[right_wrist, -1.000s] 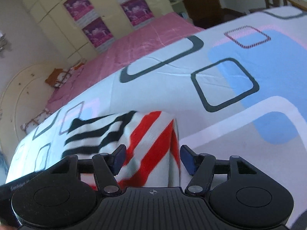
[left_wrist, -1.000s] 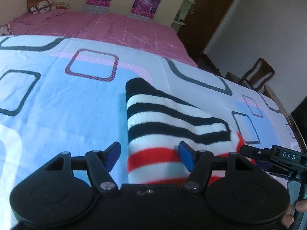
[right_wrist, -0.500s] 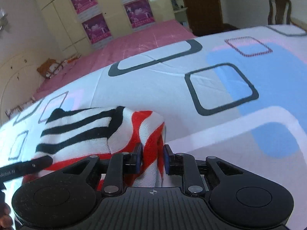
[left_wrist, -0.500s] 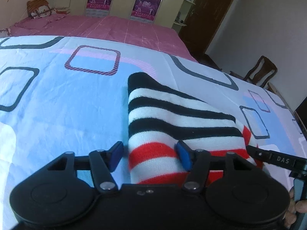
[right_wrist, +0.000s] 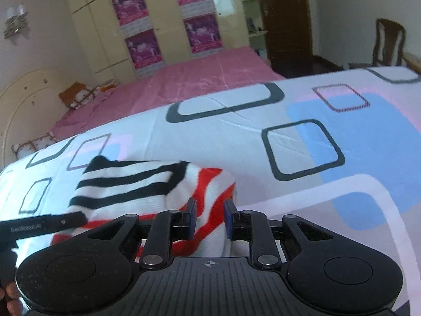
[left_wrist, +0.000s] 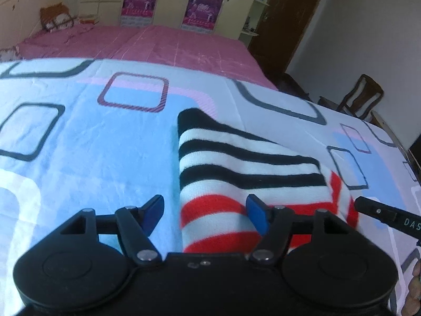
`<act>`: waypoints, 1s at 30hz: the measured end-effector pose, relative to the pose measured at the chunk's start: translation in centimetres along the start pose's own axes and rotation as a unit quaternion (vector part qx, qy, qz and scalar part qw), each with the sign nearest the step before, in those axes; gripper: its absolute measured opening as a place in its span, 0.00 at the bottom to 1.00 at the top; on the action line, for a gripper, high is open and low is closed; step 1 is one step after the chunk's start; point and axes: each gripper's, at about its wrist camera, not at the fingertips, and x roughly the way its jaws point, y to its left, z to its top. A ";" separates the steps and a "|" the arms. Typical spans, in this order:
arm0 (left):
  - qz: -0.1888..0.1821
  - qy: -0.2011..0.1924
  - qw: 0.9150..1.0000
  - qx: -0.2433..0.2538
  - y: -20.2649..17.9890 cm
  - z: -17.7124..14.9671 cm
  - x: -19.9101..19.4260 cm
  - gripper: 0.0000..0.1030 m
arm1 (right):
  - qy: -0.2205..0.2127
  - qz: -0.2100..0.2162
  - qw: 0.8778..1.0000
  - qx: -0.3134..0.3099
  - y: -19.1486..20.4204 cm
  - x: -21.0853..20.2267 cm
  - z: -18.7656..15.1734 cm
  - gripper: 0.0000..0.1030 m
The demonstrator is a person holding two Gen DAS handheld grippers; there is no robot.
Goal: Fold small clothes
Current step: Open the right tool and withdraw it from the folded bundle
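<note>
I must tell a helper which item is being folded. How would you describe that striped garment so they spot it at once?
Find the bedsheet printed with blue patches and rounded squares, in front of the pink bed. On it lies the striped garment, a knit with black-and-white bands at its far end and red-and-white ones nearer. It is the only clothing there.

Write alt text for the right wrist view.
The right gripper pinches the red-striped edge of a striped garment on a patterned bedsheet. The left gripper's tip reaches in from the left; a pink bed, posters and a chair stand behind.
</note>
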 end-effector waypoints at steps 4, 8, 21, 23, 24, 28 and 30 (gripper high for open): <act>-0.008 -0.002 1.000 0.009 -0.3 -0.9 -2.0 0.66 | 0.004 0.002 1.000 -0.027 0.9 -1.2 -1.1 0.21; -0.012 0.006 1.000 0.011 -0.3 -2.8 -3.5 0.69 | 0.017 0.002 0.999 -0.032 0.9 -1.9 -2.7 0.21; 0.013 0.005 1.000 0.015 0.0 -4.3 -3.3 0.81 | 0.035 -0.023 0.999 0.015 -1.3 -1.6 -4.7 0.42; 0.013 0.006 1.000 0.010 0.0 -4.2 -3.6 0.81 | 0.026 -0.020 0.999 0.010 -1.1 -2.4 -4.8 0.42; 0.012 0.007 1.000 0.007 0.0 -4.2 -3.8 0.80 | 0.022 -0.015 1.000 0.012 -1.1 -2.9 -4.9 0.42; 0.006 0.003 1.000 0.001 0.2 -4.9 -5.0 0.78 | 0.005 0.004 1.000 0.026 -1.3 -4.8 -5.2 0.42; 0.002 0.003 1.000 -0.005 0.4 -5.3 -5.7 0.78 | 0.003 0.010 1.000 0.022 -1.2 -5.5 -5.4 0.42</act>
